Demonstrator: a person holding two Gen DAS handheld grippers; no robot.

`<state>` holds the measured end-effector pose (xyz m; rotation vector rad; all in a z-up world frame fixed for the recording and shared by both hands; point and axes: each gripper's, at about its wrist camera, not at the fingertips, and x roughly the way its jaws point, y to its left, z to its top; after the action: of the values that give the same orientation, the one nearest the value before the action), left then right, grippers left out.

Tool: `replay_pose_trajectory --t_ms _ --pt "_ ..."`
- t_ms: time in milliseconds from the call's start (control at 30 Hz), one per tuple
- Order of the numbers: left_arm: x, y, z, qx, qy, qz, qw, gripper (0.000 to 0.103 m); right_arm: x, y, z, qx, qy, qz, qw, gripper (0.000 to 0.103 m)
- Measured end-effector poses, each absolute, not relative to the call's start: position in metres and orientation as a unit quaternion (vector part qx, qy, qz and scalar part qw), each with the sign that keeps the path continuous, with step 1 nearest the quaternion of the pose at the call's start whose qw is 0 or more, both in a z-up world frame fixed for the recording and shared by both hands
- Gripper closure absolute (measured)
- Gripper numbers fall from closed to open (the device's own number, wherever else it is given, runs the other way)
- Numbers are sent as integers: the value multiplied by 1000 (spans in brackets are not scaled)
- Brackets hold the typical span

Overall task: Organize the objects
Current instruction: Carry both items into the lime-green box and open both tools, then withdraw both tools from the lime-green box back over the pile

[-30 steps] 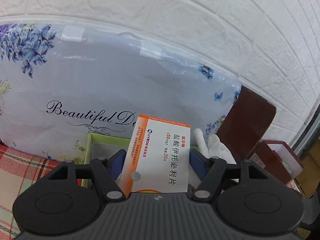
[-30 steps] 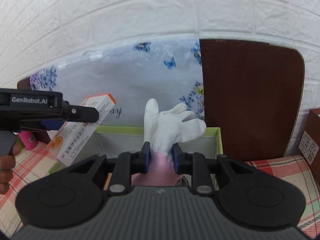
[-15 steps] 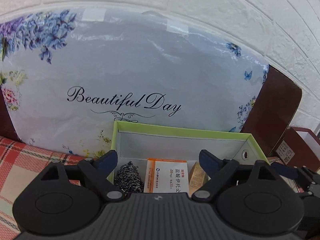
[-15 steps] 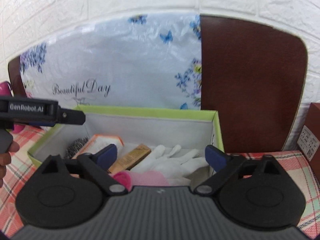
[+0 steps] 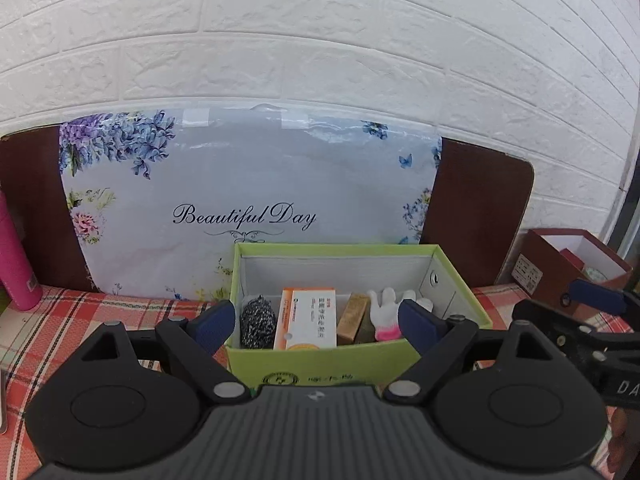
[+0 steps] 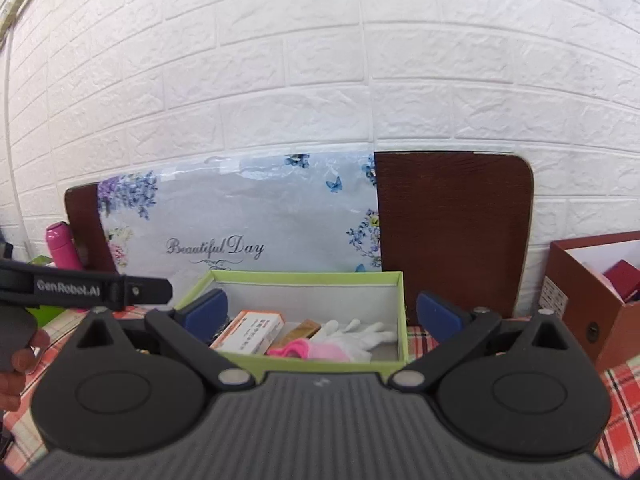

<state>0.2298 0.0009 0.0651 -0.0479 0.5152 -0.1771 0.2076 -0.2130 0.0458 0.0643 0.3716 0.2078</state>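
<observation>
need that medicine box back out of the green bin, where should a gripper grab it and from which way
Take the medicine box by its two long side edges near the raised far end, coming straight down from above. It lies face up, leaning on the bin's contents, with the steel scrubber on one side and a tan box on the other, so the green bin walls likely block any sideways approach.
</observation>
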Motion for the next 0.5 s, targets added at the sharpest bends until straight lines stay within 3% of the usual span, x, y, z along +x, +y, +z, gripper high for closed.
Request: replay_pose_trajectory --t_ms 500 --pt "125 17 22 -31 284 -75 955 11 78 -202 12 11 188 98 977 0"
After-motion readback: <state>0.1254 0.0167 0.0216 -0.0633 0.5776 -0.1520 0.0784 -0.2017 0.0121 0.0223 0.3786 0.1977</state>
